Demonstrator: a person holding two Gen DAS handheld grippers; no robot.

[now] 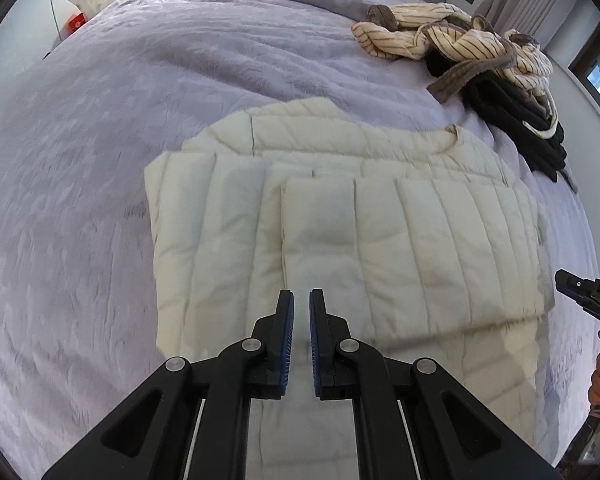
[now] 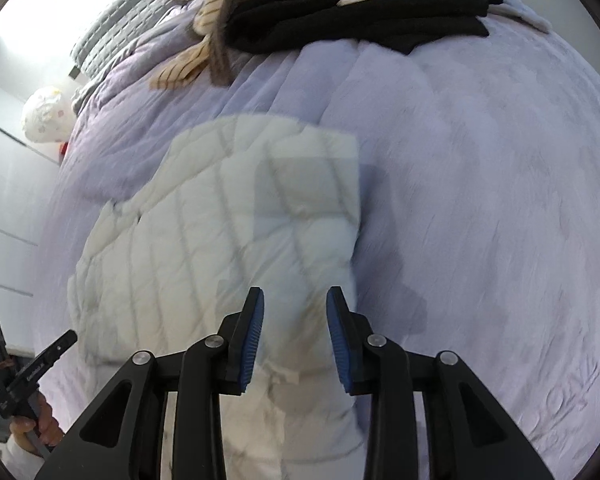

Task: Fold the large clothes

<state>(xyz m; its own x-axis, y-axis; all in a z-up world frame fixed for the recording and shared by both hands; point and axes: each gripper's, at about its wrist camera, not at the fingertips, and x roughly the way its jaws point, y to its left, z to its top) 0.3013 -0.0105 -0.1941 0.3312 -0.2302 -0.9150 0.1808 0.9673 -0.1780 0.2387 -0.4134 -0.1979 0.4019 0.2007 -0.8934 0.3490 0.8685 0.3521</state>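
Jacket (image 1: pixel 340 220) on bed (image 1: pixel 120 140), clothes pile (image 1: pixel 480 68) behind

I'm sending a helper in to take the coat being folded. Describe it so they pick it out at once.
Start at the bed under the lilac blanket. The cream quilted puffer jacket lies flat in the middle, partly folded, apart from the pile at the far edge. Unlike the striped cream garment and black clothes there, it is plain, puffy and stitched in channels.

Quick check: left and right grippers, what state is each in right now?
Left gripper: jaws nearly closed, narrow gap, holding nothing, over the white puffer jacket.
Right gripper: jaws open, empty.
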